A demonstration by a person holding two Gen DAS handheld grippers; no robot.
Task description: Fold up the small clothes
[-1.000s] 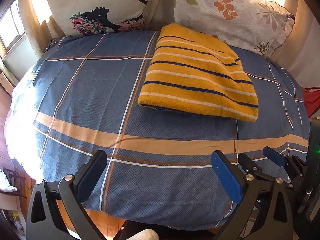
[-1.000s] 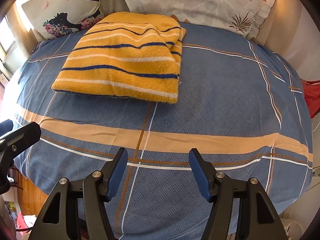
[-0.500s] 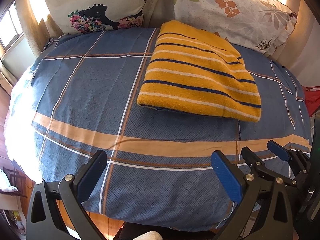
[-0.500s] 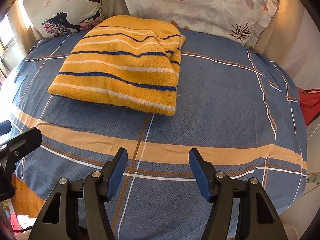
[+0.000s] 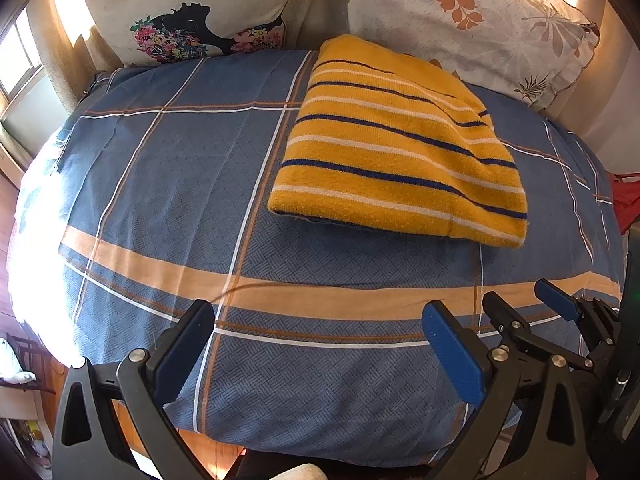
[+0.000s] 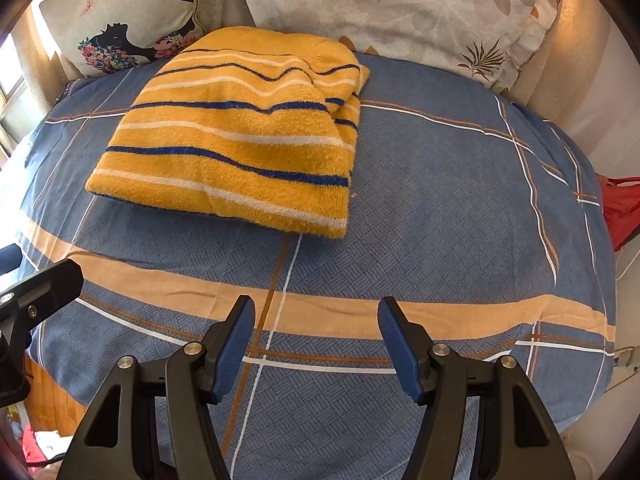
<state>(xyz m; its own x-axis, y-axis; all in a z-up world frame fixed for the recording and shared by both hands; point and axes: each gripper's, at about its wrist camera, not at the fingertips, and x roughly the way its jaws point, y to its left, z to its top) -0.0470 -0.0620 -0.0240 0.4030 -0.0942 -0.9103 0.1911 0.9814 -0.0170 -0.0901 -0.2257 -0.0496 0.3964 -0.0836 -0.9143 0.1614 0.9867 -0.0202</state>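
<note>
A yellow garment with blue and white stripes [image 5: 396,148] lies folded into a flat rectangle on the blue plaid bedsheet [image 5: 160,184], near the pillows. It also shows in the right wrist view [image 6: 240,140]. My left gripper [image 5: 320,344] is open and empty, low over the near edge of the bed, well short of the garment. My right gripper [image 6: 314,340] is open and empty, also near the front edge. The right gripper shows in the left wrist view [image 5: 528,308] at the lower right. Part of the left gripper shows at the left edge of the right wrist view [image 6: 40,288].
Two pillows lean at the head of the bed: one with a black figure and flowers [image 5: 192,8], one with a leaf print [image 5: 480,20]. A red item [image 6: 620,208] lies past the bed's right edge. A window [image 5: 16,64] is at the left.
Both grippers have pulled back and risen a little, so the folded garment sits lower in both views. The garment itself has not moved. Both jaws stay open.
</note>
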